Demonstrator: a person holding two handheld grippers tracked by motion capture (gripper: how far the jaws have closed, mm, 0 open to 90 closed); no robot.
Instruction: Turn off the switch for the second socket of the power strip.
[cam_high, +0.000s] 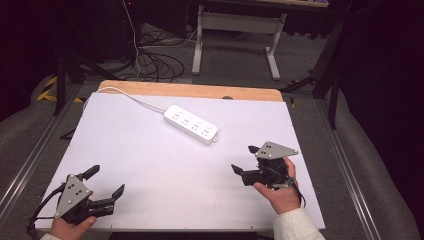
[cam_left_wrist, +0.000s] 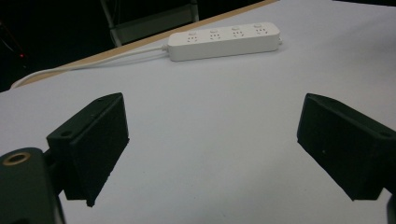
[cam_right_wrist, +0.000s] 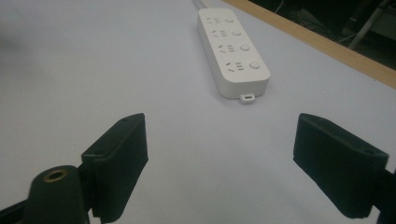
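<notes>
At the near left corner of the white table top (cam_high: 150, 165), the left gripper (cam_high: 106, 182), a black two-jaw tool with a grey three-cornered plate on top, is held in a hand at the table's front edge; its jaws stand wide apart and released, with nothing between them, and in the left gripper view (cam_left_wrist: 212, 140) bare white surface lies in the gap. Farther along the near side, toward the right edge, the right gripper (cam_high: 244, 159) of the same make sits in the person's right hand (cam_high: 280, 192), a pale sleeve showing at the wrist; its jaws are likewise spread and released, gripping nothing, as the right gripper view (cam_right_wrist: 219, 154) shows. Both grippers point inward and away from the person. Beyond them, toward the far middle of the table, lies the white oblong plastic power strip (cam_high: 191, 124) with four sockets, flat on the surface and set slantwise, well apart from either gripper. Its white cable (cam_high: 131, 98) runs off toward the far left corner, past the bare wooden strip (cam_high: 190, 90) along the far edge.
</notes>
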